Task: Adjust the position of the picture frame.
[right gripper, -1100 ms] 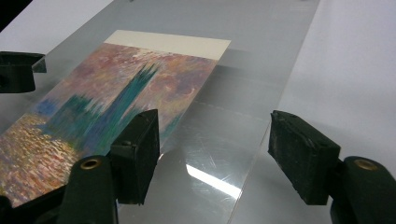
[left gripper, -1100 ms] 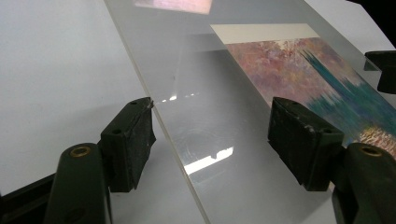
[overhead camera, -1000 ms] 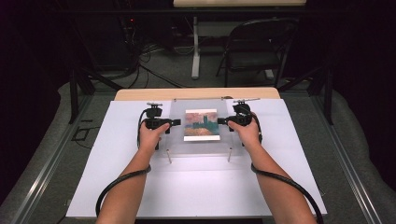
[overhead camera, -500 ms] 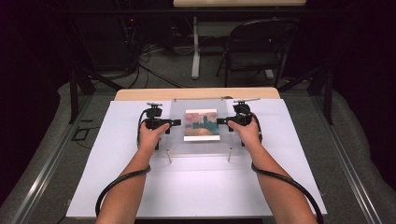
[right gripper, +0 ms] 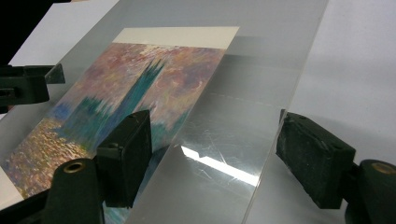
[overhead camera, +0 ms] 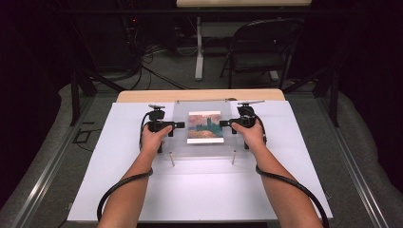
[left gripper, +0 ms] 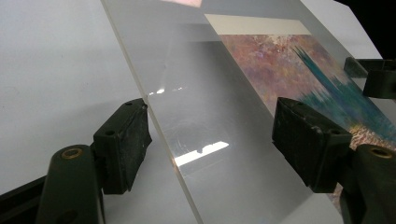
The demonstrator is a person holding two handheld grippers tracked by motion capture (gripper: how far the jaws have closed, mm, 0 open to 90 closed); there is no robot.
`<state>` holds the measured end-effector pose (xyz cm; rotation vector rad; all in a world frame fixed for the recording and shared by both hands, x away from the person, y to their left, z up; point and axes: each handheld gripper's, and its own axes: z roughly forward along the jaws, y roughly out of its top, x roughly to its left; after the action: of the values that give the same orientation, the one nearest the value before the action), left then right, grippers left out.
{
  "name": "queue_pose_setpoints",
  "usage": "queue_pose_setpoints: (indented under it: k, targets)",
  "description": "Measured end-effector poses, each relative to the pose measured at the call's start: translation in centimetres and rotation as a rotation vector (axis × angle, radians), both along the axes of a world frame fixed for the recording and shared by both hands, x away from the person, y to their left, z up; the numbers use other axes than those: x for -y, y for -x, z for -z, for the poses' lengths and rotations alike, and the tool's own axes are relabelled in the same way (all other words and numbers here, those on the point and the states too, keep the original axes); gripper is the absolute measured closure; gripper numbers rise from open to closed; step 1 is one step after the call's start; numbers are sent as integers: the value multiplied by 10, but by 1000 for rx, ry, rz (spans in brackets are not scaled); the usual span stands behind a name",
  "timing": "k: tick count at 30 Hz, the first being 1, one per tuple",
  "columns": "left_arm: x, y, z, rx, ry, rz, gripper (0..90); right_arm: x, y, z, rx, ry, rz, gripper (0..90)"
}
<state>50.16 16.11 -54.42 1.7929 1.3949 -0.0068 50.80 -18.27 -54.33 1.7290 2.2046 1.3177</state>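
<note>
High view: vs the earlier frames both hands sit in the same spots, clear panel hasn't shifted. Jaws on both sides have just been opening. Clear acrylic sheet (overhead camera: pixel 204 127) lies at the table's far-centre on small standoff pegs (overhead camera: pixel 172 159), over a painted print (overhead camera: pixel 205 127). Left gripper (overhead camera: pixel 178 125) at the sheet's left edge, right gripper (overhead camera: pixel 223 124) at its right edge, both pointing inward. White table cover (overhead camera: pixel 199 190) has plenty of free room near side, plus margins left and right of the hands. Far edge of sheet is close to the wood table edge (overhead camera: pixel 199 95), so little room there.

Left gripper view: jaws apart, sheet edge (left gripper: pixel 159 140) runs between them; the pad on the picture's left sits just at the sheet's edge, other pad stands off above the sheet face. No squeeze seen, so open w/ sheet between. Print (left gripper: pixel 299 79) is beyond the jaws; right gripper (left gripper: pixel 373 77) at far side.

Right gripper view: same deal, jaws wide, sheet edge (right gripper: pixel 275 140) between, both pads clear of it. Print (right gripper: pixel 140 107) under the sheet, left gripper (right gripper: pixel 28 86) opposite.
</note>
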Motion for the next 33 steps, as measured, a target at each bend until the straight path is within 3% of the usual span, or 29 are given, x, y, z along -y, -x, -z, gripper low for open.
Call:
queue_pose_setpoints:
  k: [15, 21, 33]
  targets:
    - [1, -1, 0, -19, 7, 0, 274, -1, -1, 2, -12, -18, 3, 253]
    - [0, -1, 2, -35, 38, 0, 281, 0, -1, 2, -16, -22, -2, 254]
    - [-3, -1, 2, -49, 52, -5, 311, -1, -1, 3, -27, -36, 2, 253]
